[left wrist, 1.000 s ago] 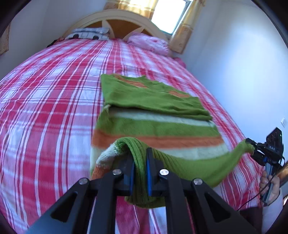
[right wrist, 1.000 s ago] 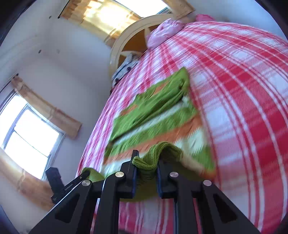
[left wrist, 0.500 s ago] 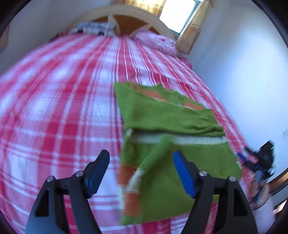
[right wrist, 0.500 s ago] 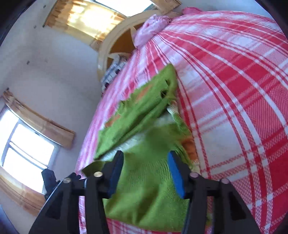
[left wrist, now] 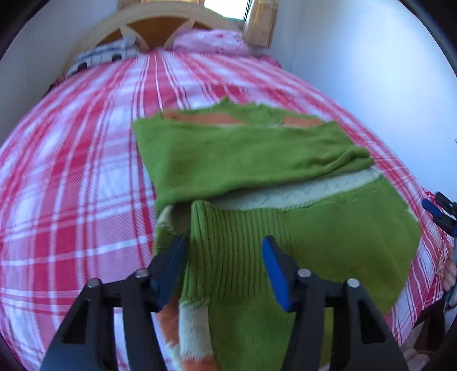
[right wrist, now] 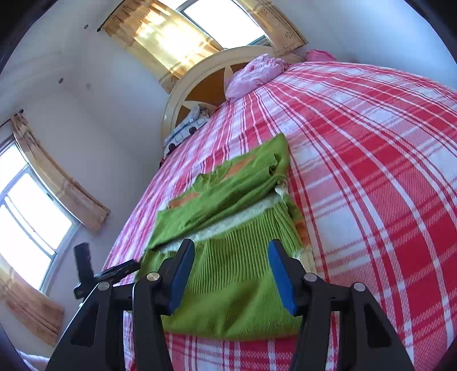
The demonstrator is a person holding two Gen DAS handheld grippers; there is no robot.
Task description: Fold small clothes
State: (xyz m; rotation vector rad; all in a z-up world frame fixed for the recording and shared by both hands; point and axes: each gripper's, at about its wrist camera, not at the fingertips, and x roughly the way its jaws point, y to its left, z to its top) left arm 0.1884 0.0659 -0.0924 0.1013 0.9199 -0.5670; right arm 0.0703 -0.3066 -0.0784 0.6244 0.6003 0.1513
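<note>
On the bed: the green sweater [left wrist: 257, 159] lies folded on the red-and-white checked bedspread [left wrist: 74, 177], its ribbed hem turned up over the cream stripe.
My left claw [left wrist: 224, 271]: jaws apart, blue pads either side of the ribbed hem, nothing pinched; they sprang wide and have just narrowed a little.
My right claw [right wrist: 231, 274]: jaws apart above the same hem, pressing on nothing; they have just come open off the knit.
Edges: the sweater's near edge sits close to the bed's near edge; its right side runs near the bed's side by the wall [left wrist: 371, 71].
Open room: broad bare bedspread to the sweater's left and beyond it toward the headboard [left wrist: 154, 25].
Things around: a pink pillow [left wrist: 211, 42] and a spotted grey-white one [left wrist: 105, 55] at the head, well apart from the sweater.
Left view only: my right claw at the far right margin, with what may be fingers beneath it, too blurred to be sure.
Right view only: two windows with yellow curtains [right wrist: 162, 34], and my left claw as a dark shape beside the sweater.
</note>
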